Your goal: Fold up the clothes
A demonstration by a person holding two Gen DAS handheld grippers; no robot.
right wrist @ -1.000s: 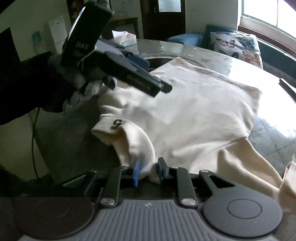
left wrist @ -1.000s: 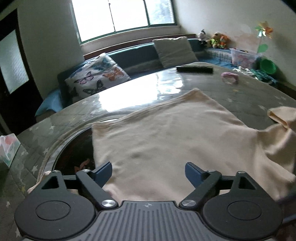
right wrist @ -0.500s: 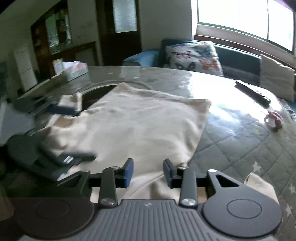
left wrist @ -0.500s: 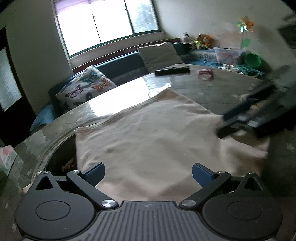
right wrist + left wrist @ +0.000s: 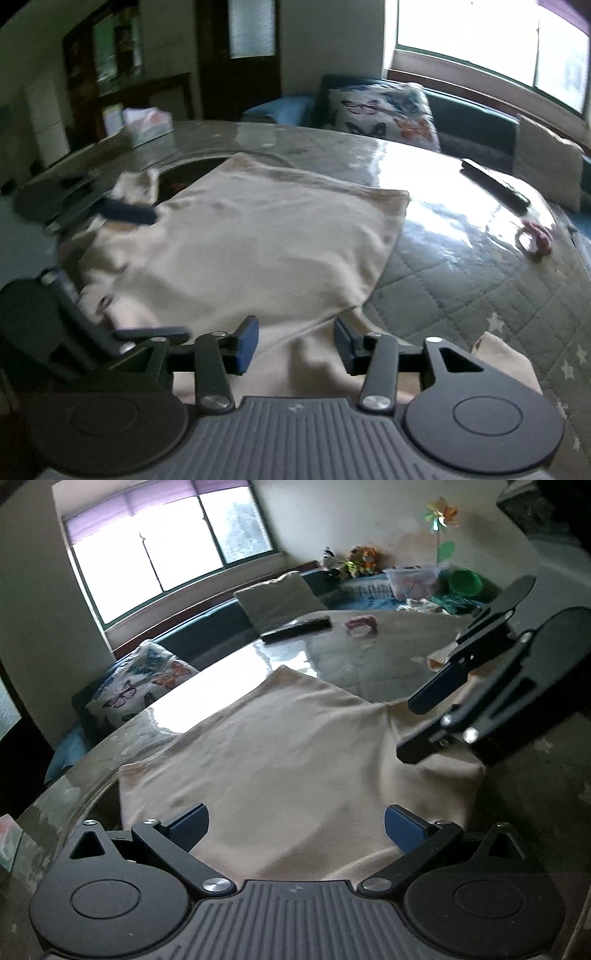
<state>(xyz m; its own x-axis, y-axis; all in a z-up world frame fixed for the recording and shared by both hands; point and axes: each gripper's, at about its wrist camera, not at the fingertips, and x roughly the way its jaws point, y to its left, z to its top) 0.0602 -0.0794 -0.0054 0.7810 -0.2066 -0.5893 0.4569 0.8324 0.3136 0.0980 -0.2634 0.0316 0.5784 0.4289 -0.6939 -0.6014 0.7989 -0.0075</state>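
The big round table (image 5: 461,280) has a soft grey quilted cover with little white stars, and a clear shiny sheet on top that shines in the window light. A dark round hole shows at its middle.

The cream shirt (image 5: 280,760) lies spread out on the table, partly over that hole. The cloth is soft and a bit wrinkled. One sleeve is bunched up by the right hand-held gripper (image 5: 295,341). A small dark mark sits by the collar, but it is too blurry to read.

Behind the table is a dark blue bench seat with a white pillow covered in butterflies (image 5: 384,110) and a plain beige pillow (image 5: 280,598).

The left hand-held gripper (image 5: 295,825) is black with blue pads. Its jaws stand very wide just over the near edge of the shirt, holding nothing. They have just been opening.

The right hand-held gripper's jaws are partly open and have just been opening too. A fold of sleeve lies between the pads, but they do not squeeze it.

A long black remote (image 5: 295,627) and a small pink thing (image 5: 362,622) lie far back on the table. A tissue box (image 5: 147,123) sits at the far edge.
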